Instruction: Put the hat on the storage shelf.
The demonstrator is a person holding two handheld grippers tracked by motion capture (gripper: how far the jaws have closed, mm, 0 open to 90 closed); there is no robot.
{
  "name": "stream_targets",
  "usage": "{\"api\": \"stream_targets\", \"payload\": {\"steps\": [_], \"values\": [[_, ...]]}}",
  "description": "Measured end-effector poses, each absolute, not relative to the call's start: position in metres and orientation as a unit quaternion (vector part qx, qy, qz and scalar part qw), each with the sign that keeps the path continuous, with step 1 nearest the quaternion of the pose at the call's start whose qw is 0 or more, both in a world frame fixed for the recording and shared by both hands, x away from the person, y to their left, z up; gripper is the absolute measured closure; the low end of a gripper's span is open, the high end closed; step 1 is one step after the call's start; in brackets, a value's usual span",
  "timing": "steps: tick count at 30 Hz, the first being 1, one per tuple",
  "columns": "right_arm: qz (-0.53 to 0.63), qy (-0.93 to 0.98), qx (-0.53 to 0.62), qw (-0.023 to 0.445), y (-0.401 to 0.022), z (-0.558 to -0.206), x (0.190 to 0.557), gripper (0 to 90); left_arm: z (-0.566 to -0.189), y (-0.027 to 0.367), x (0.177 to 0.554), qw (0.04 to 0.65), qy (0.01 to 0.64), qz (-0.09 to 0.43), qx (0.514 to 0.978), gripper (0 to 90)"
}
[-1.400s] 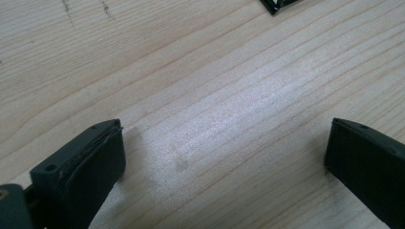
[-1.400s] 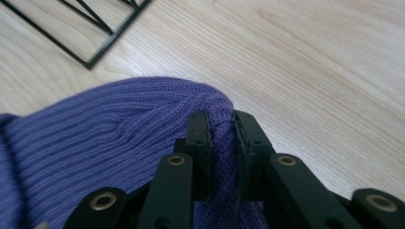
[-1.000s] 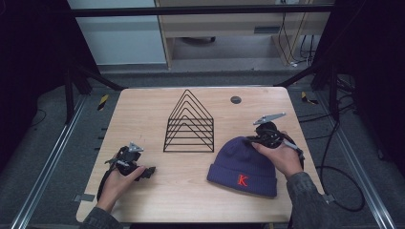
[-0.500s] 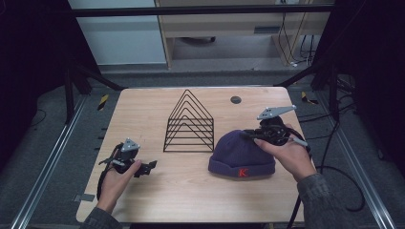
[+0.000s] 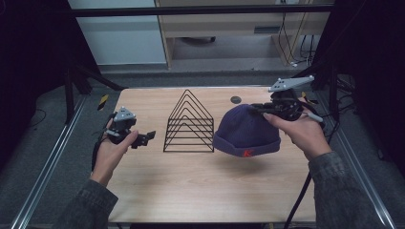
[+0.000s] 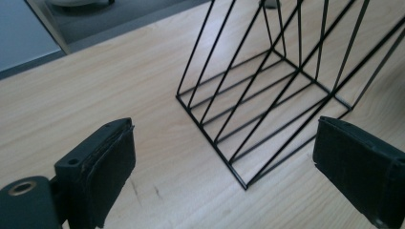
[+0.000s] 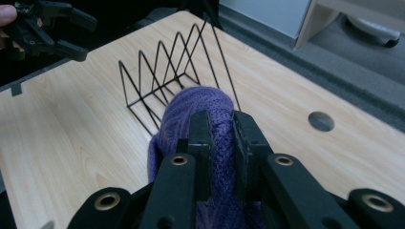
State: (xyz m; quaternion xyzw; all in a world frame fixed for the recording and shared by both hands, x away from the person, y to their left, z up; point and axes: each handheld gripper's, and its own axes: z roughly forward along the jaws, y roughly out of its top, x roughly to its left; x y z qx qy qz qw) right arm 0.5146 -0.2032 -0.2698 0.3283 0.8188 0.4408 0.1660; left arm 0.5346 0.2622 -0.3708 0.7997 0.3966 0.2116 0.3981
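Here, my right gripper (image 5: 255, 109) clamped on the purple beanie (image 5: 246, 131), lifted above the table (image 5: 200, 191) beside the wire rack (image 5: 189, 123), my left gripper (image 5: 147, 138) spread apart, empty, near the rack's other side.

The high view looks forward and down on the desk (image 5: 200, 191); both gripper views sit low and close, sharing the wire rack (image 6: 277, 90) between them
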Motion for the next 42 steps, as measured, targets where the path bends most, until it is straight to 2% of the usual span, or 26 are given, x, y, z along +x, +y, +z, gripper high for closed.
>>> {"api": "stream_targets", "payload": {"steps": [11,23,33,42], "values": [[0.449,0.805,0.336,0.194,-0.200,-0.236,0.528,79.4,-0.334,0.265,0.559,0.425,0.380,0.181,0.801,6.9],[0.461,0.786,0.340,0.231,-0.187,-0.201,0.546,79.4,-0.318,0.258,0.541,0.424,0.369,0.205,0.801,6.4],[0.472,0.788,0.319,0.233,-0.149,-0.177,0.551,79.4,-0.315,0.258,0.537,0.439,0.367,0.202,0.795,7.2],[0.481,0.795,0.292,0.224,-0.111,-0.177,0.551,79.4,-0.317,0.254,0.539,0.442,0.351,0.196,0.802,7.5]]}}
